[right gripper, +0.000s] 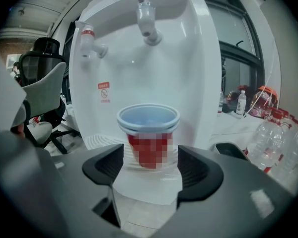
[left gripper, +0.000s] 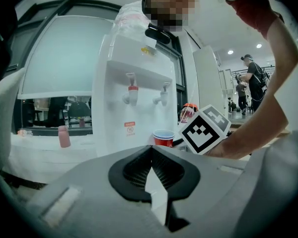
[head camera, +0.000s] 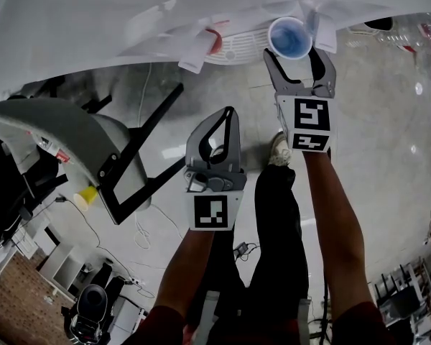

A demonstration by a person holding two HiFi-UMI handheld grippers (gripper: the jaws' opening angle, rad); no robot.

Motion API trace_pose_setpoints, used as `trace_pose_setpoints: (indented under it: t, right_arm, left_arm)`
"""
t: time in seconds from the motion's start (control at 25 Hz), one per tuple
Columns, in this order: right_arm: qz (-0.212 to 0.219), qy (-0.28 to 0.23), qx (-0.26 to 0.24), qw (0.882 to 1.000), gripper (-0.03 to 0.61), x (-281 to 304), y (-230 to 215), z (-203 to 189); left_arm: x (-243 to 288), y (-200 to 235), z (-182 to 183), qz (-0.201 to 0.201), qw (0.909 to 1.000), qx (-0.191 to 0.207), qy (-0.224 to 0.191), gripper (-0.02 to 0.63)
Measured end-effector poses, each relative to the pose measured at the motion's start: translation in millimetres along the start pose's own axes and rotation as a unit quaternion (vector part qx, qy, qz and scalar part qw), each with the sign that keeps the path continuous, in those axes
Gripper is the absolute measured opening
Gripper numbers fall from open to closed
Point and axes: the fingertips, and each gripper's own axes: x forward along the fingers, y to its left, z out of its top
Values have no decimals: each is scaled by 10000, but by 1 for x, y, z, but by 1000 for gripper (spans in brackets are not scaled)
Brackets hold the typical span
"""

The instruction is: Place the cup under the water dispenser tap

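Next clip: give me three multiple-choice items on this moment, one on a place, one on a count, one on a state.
1. Where is the cup?
A. below the water dispenser's white tap
B. on top of the dispenser
C. behind the dispenser

2. How many taps does the dispenser have?
A. one
B. two
C. four

3. How is the right claw?
A. shut on the cup
B. shut and empty
C. open, with the cup between its jaws

Key: 1 A, the cup stands beneath the white tap. 2 B, there is a red-capped tap and the white one. 3 C, gaps show between both pads and the cup.
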Motion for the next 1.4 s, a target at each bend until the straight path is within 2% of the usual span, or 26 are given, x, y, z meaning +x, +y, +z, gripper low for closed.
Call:
trace_pose_setpoints:
  t: [0.48, 0.76, 0.92, 1.08, 1.24, 1.4]
  right_arm:
    - [-122, 460, 270, 9985, 325, -60, 16, -47]
    - [-218, 516, 452, 9974, 324, -122, 40, -40]
    - [-331, 391, 569, 9971, 321, -168, 51, -14]
    - [-448, 199, 579, 9971, 319, -215, 57, 25]
    - [-528, 14, 590, 9969, 314, -264, 67, 74]
    - [-680, -272, 469, 9962, 311, -304, 63, 129]
  left_arm:
    - [-18, -2, 15, -150, 9999, 25, 52, -2]
    - [-38, -8, 45, -411, 9987, -285, 34, 0]
    - [-58, -12, 79, -597, 9978, -276, -50, -1]
    - [-79, -19, 119, -880, 9960, -51, -175, -1]
    - [-108, -23, 168, -943, 9951, -124, -267, -1]
    - [-130, -19, 223, -927, 9945, 32, -487, -2]
